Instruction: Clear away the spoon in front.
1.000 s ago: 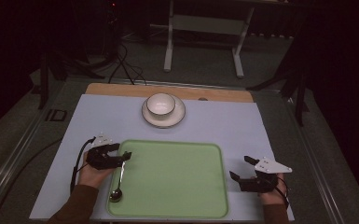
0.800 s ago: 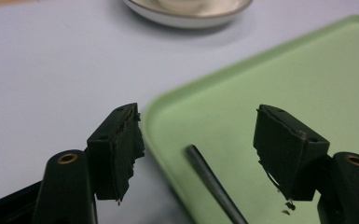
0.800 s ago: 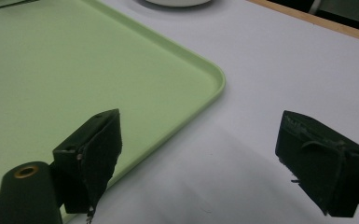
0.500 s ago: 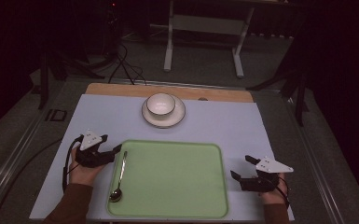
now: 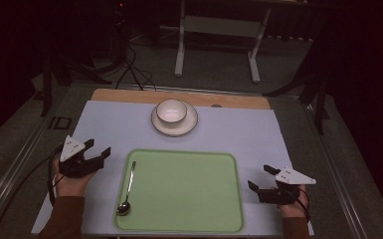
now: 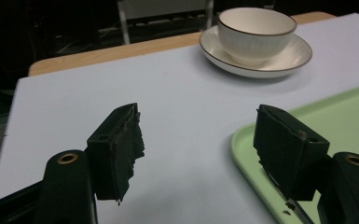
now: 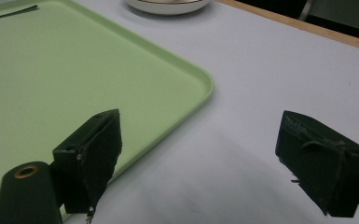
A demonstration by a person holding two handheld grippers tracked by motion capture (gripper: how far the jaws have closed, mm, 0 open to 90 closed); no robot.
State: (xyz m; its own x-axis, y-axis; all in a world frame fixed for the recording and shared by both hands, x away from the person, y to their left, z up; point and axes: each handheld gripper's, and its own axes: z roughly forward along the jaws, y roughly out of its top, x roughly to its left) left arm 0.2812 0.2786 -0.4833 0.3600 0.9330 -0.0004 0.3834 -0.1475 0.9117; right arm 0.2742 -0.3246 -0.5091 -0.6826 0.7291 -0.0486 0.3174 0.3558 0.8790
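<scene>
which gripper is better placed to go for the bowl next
Left, probably. The left gripper is open and points toward the bowl on its saucer. The right gripper sits lower, beside the tray, farther away.

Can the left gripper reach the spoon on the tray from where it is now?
Probably yes. The left gripper is open, just left of the green tray. The spoon lies uncovered along the tray's left edge, and nothing stands between them.

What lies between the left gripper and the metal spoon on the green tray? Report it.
In the high view, just bare pale tabletop and the green tray rim separate the open left gripper from the metal spoon.
</scene>
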